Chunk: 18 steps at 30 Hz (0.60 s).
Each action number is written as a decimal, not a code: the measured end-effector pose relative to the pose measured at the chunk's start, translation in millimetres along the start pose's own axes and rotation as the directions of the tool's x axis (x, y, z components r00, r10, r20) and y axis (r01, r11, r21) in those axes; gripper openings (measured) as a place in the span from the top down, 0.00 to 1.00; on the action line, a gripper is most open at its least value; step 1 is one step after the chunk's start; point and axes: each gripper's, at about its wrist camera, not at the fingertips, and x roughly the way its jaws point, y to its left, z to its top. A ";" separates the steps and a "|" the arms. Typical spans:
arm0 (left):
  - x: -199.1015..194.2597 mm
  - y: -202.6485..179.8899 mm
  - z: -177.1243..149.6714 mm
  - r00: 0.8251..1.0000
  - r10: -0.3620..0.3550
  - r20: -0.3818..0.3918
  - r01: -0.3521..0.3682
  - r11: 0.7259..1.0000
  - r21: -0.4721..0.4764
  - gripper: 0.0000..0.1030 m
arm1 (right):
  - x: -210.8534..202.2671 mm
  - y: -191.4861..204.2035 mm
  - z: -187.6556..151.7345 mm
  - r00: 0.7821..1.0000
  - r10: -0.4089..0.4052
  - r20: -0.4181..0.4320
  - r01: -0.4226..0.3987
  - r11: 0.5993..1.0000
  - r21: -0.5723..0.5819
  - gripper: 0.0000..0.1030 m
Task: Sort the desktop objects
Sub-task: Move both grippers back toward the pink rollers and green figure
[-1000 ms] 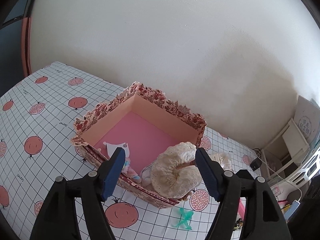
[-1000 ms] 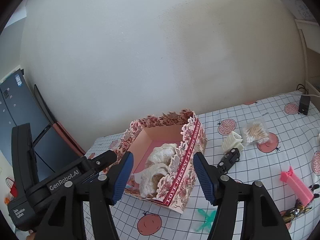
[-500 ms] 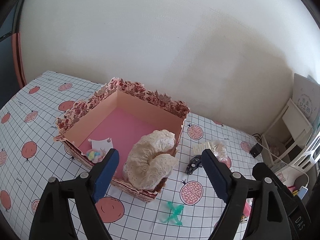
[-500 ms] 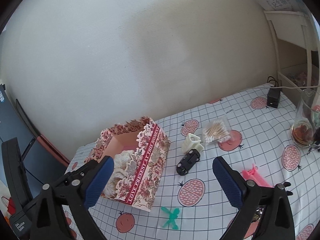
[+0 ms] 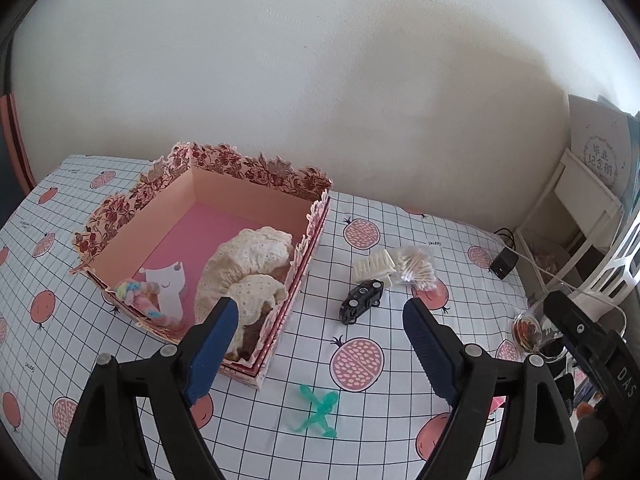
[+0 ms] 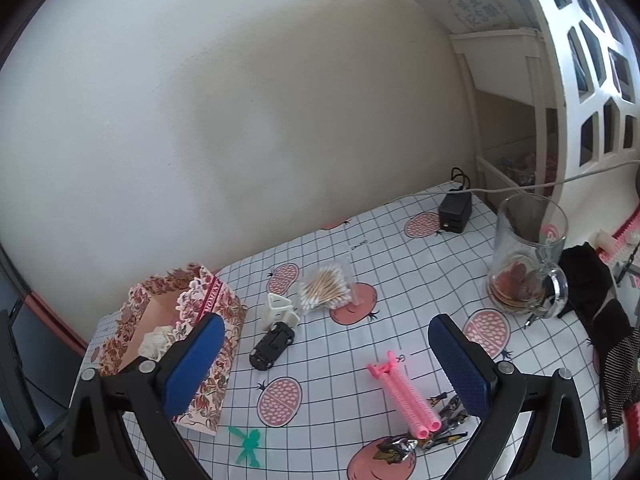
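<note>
A floral paper box [image 5: 260, 168] stands on the left of the table, and a cream lace cloth [image 5: 248, 264] and a pastel scrunchie [image 5: 140, 296] lie in it. My left gripper [image 5: 320, 312] hangs open and empty above the box's near right corner. Right of the box lie a black toy car [image 5: 362, 300], a white hair claw [image 5: 374, 266] and a bag of cotton swabs [image 5: 414, 268]. A green figure [image 5: 318, 408] lies nearer. My right gripper [image 6: 324, 324] is wide open and empty above the toy car [image 6: 272, 346] and a pink clip [image 6: 404, 396].
A glass mug [image 6: 528, 256] stands at the right beside black cloth [image 6: 592, 280]. A black adapter [image 6: 454, 210] with its cable sits near the wall. Dark gold-trimmed bits [image 6: 420, 436] lie by the pink clip. A white shelf [image 6: 520, 92] closes the right side.
The lace cloth, earlier between my left gripper's pads, now lies in the box. Both grippers have opened wider and drawn away to the right of the box.
</note>
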 end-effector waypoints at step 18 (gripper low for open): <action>21.4 -26.4 -15.9 0.997 0.058 -0.055 -0.054 0.996 0.074 0.11 | 11.5 -45.9 4.8 0.971 -0.228 -0.066 0.225 0.973 -0.041 0.00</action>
